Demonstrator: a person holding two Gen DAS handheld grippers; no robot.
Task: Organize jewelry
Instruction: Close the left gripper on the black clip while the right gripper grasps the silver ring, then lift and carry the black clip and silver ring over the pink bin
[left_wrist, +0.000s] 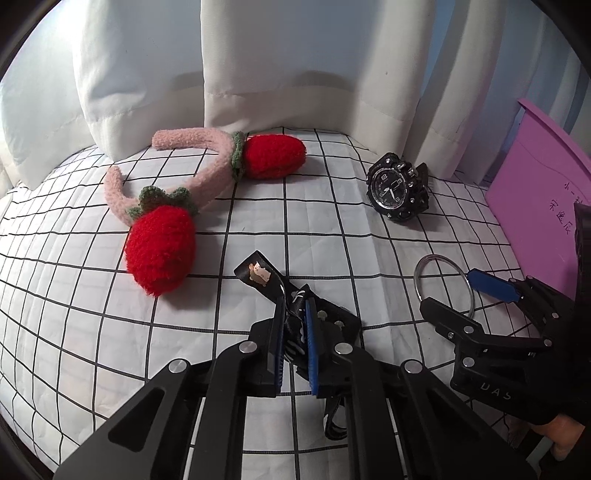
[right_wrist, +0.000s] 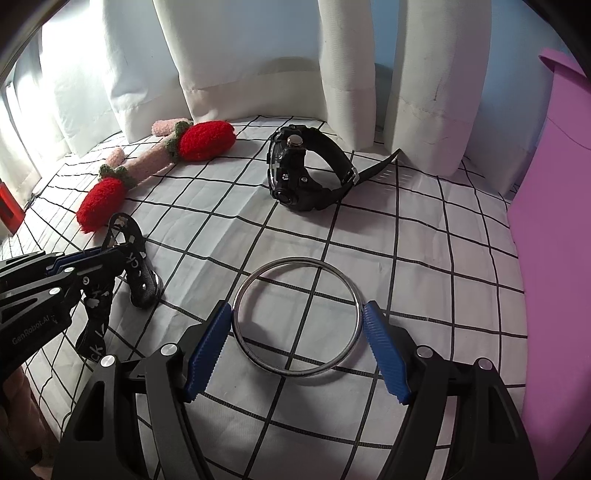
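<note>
My left gripper (left_wrist: 295, 306) is shut on a black printed strap (left_wrist: 258, 275), whose cat-print end sticks out past the fingertips while the rest hangs below. From the right wrist, the left gripper (right_wrist: 92, 258) pinches that strap (right_wrist: 140, 273) at the lower left. A silver bangle (right_wrist: 295, 372) lies flat on the checked cloth (right_wrist: 424, 258). My right gripper (right_wrist: 297, 310) has one blue pad against each side of it. In the left wrist view, the bangle (left_wrist: 437, 258) and the right gripper (left_wrist: 450, 293) are at the right.
A black sport watch (left_wrist: 397, 184) (right_wrist: 295, 173) stands behind the bangle. A pink fuzzy headband with two red strawberries (left_wrist: 214, 173) (right_wrist: 147, 166) lies at the back left. A purple box (left_wrist: 535, 206) (right_wrist: 554, 221) borders the right side. White curtains (left_wrist: 295, 74) hang behind.
</note>
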